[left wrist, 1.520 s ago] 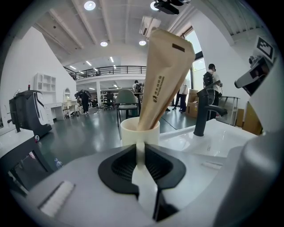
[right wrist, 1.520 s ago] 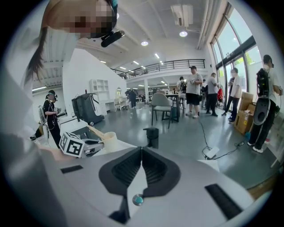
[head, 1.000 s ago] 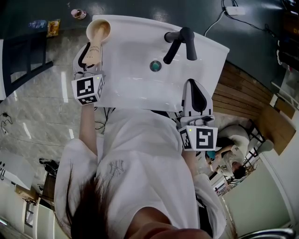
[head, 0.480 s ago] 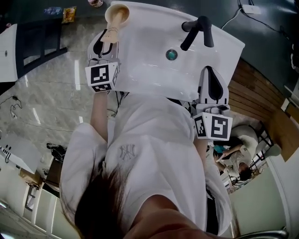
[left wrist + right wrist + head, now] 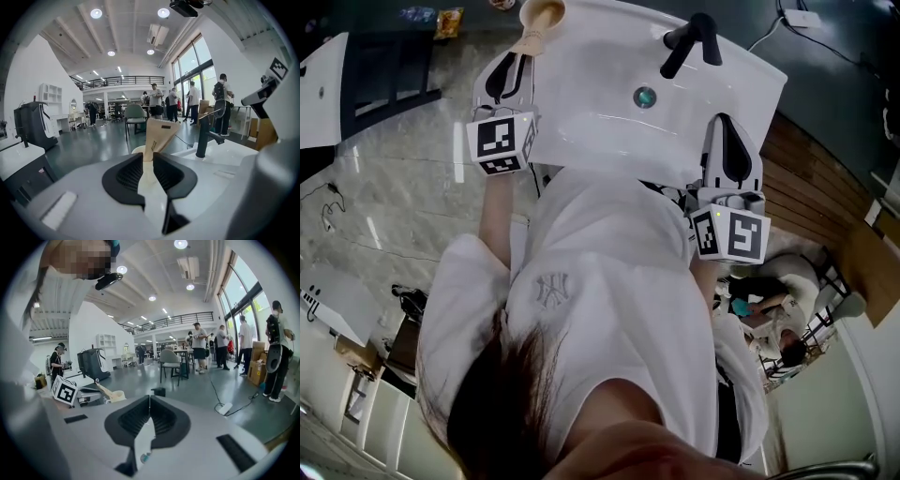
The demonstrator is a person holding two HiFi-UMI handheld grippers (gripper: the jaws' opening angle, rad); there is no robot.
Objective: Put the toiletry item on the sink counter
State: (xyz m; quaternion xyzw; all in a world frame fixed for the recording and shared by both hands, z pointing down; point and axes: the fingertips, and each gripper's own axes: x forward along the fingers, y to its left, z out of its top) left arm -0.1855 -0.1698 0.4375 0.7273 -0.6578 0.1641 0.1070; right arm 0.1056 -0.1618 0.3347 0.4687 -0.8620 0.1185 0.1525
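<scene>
A cream toiletry tube stands cap-down on the far left corner of the white sink, its flat crimped end up. In the left gripper view the tube rises just beyond the jaw tips. My left gripper sits at the sink's left edge, a little short of the tube. Its jaws are closing, their pads do not press on the tube, and nothing is held. My right gripper rests over the sink's right rim, shut and empty. From the right gripper view the tube shows far left.
A black faucet stands at the back of the basin, with a green drain below it. The person's white shirt fills the lower head view. People, chairs and boxes stand far off in the hall.
The left gripper has drawn back from the tube, which was between its jaws and now stands alone on the sink corner. The right gripper keeps its place by the right rim.
</scene>
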